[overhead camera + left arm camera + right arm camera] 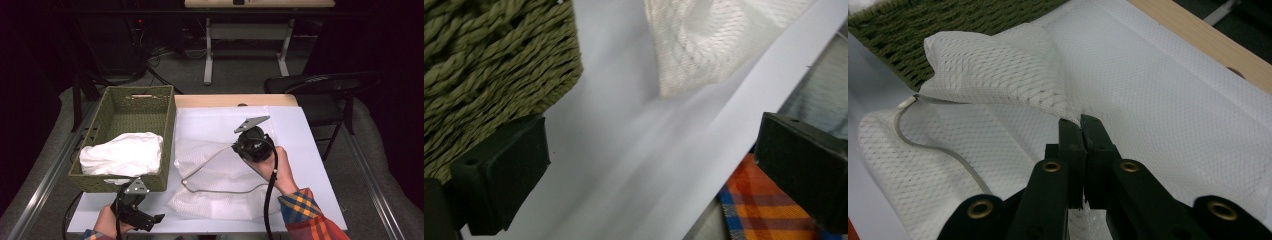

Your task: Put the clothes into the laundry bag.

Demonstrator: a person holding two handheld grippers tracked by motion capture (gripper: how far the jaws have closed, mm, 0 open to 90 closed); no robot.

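Observation:
A white mesh laundry bag lies flat on the white-covered table, its grey zipper edge curving across it. My right gripper is shut on a pinch of the mesh bag, lifting a fold of it off the table; from above that gripper hangs over the bag's upper middle. My left gripper rests at the table's front left edge, jaws wide apart with nothing between them; its view looks past the woven green basket to a corner of the mesh bag.
The green woven basket stands at the left with a white bundle of cloth in it. A black chair stands behind the table's right corner. A plaid sleeve reaches in at the bottom right.

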